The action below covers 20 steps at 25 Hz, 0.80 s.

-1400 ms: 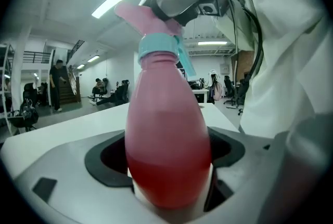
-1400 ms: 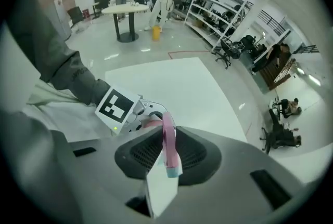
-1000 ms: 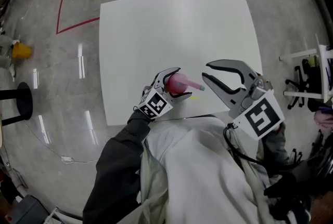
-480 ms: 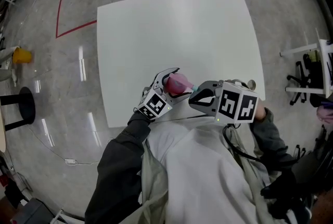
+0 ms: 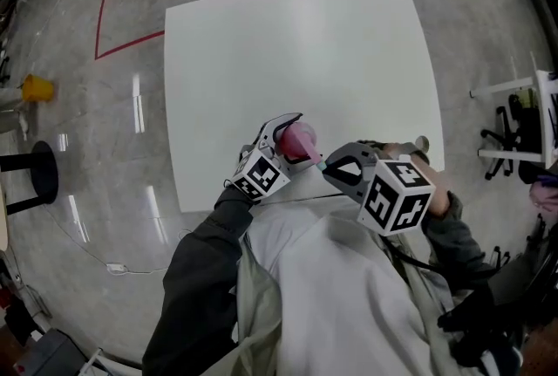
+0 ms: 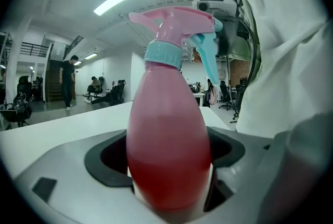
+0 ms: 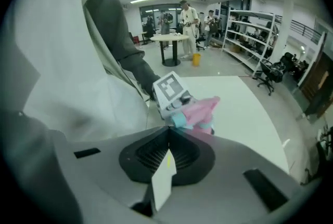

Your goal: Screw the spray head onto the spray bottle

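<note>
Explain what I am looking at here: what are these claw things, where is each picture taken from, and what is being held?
There is no robot. A person holds a two-jaw gripper in each hand. The head view comes from a camera on the person's head, looking down on a white table. The other two views come from cameras riding on the grippers, each looking along its own jaws. The left gripper clamps a pink bottle by its body, upright. The spray head, pink with a teal collar and trigger, sits on its neck. The right gripper has its jaws together, tips right at the teal part of the head. Whether they pinch it I cannot tell.
</note>
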### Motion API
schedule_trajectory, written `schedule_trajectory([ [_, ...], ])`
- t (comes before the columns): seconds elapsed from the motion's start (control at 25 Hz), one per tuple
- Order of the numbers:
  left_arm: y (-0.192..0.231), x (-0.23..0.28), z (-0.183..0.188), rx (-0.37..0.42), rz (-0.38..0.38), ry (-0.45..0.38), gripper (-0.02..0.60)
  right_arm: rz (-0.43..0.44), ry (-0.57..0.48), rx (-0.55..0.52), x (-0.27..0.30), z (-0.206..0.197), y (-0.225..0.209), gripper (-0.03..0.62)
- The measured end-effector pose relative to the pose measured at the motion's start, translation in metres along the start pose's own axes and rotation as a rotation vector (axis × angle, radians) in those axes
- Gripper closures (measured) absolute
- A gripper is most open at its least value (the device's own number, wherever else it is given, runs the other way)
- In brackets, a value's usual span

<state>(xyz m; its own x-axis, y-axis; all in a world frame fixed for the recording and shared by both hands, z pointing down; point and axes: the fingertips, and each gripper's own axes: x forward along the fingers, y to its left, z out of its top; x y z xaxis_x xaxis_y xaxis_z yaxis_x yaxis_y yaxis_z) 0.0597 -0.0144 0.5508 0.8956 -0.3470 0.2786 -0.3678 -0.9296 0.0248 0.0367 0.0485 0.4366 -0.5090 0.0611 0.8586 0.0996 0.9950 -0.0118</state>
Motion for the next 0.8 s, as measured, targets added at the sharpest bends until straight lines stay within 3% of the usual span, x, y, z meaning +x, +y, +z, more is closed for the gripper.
schedule_trajectory([
  [0.16,-0.001,0.001,-0.001,0.017,0.006,0.018,0.158,-0.008,-0.127,-0.029,0.016,0.045,0.005,0.600],
  [0.36,-0.002,0.001,0.000,0.012,0.009,0.015,0.158,-0.084,-0.303,0.052,0.008,0.075,-0.023,0.600],
  [0.44,-0.002,0.002,0.000,0.013,0.006,0.016,0.158,-0.164,-0.309,0.062,0.004,0.079,-0.040,0.600],
  [0.6,-0.004,0.004,0.000,0.019,0.000,0.025,0.158,-0.402,-0.222,0.004,-0.007,0.071,-0.082,0.600],
  [0.68,-0.005,0.004,0.000,0.013,-0.004,0.019,0.158,-0.467,-0.254,0.005,-0.024,0.067,-0.098,0.600],
  [0.8,-0.003,0.003,0.000,-0.003,-0.010,0.006,0.158,-0.399,-0.350,-0.021,-0.036,0.065,-0.103,0.599],
])
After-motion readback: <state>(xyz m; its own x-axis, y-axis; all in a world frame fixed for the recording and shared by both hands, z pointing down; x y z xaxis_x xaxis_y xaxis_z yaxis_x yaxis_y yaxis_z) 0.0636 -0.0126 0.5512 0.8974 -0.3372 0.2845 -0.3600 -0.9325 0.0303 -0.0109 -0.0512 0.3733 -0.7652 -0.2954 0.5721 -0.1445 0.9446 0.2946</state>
